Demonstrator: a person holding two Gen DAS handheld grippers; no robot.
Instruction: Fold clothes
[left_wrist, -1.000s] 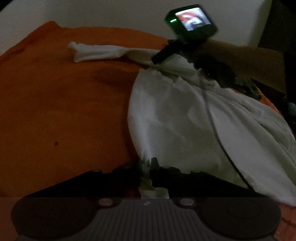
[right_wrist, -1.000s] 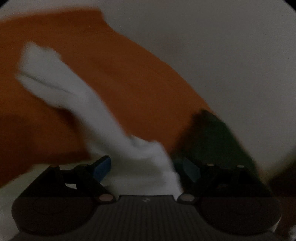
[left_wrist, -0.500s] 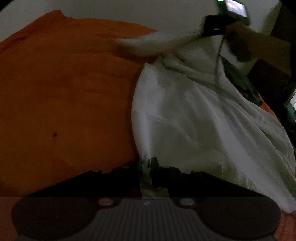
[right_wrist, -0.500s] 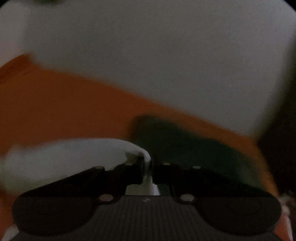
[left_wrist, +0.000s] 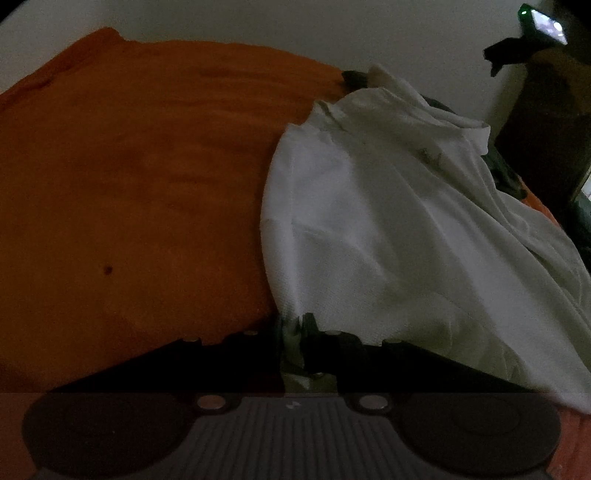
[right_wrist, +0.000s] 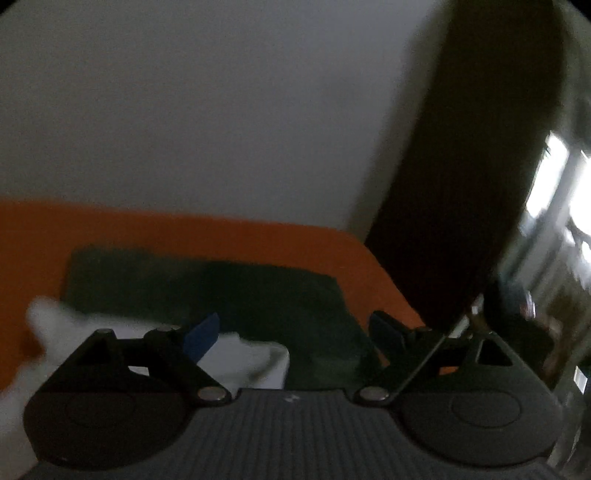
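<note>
A white garment (left_wrist: 388, 229) lies on the orange bed cover (left_wrist: 129, 177), its sleeve folded over onto its far right part. My left gripper (left_wrist: 295, 332) is shut on the garment's near hem, with cloth bunched between the black fingers. In the right wrist view my right gripper (right_wrist: 295, 332) stands open above the bed, blue pads (right_wrist: 203, 334) apart and nothing between them. A bit of the white garment (right_wrist: 243, 360) shows below its left finger. The right gripper (left_wrist: 532, 40), with its lit screen, also shows at the top right of the left wrist view.
A dark green folded garment (right_wrist: 221, 288) lies on the orange cover (right_wrist: 184, 229) beyond the white one, near the pale wall (right_wrist: 221, 110). A dark tall shape (right_wrist: 461, 184) stands at the bed's right end, with a bright window (right_wrist: 565, 199) beside it.
My right gripper shut on the sleeve, carried it to the right over the garment, then opened and let it go and lifted away. The left gripper kept its hold on the hem.
</note>
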